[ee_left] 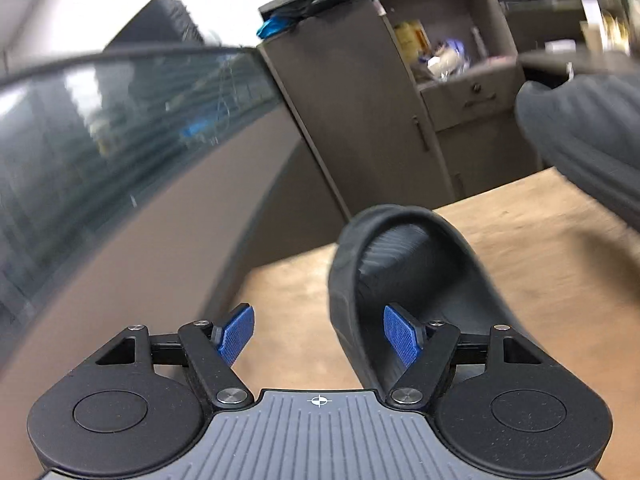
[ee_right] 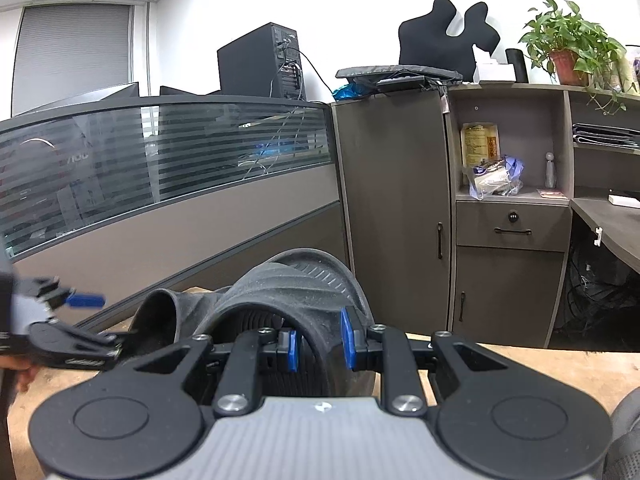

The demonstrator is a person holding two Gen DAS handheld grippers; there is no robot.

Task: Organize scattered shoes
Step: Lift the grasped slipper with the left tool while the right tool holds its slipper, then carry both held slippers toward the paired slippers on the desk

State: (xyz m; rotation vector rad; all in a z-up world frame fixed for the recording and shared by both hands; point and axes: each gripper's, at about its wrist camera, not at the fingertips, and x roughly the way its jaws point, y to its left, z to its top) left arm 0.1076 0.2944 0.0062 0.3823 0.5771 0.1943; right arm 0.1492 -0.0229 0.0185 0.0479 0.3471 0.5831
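Note:
A dark grey slipper [ee_left: 404, 264] lies on the tan surface, toe pointing away. My left gripper [ee_left: 319, 334] is open and straddles its left side wall: the right pad sits inside the foot opening, the left pad outside. In the right wrist view this slipper [ee_right: 160, 312] shows low at the left, with the left gripper [ee_right: 104, 326] at it. My right gripper [ee_right: 319, 345] is shut on the strap of a second grey slipper [ee_right: 296, 284], held above the surface. That held slipper [ee_left: 584, 136] is blurred at the upper right of the left wrist view.
A grey office partition [ee_right: 172, 224] with striped glass runs behind the tan surface [ee_left: 520, 248]. A tall brown cabinet [ee_right: 392, 208] with shelves and a drawer stands to its right. Part of another dark shoe [ee_right: 626, 440] shows at the bottom right corner.

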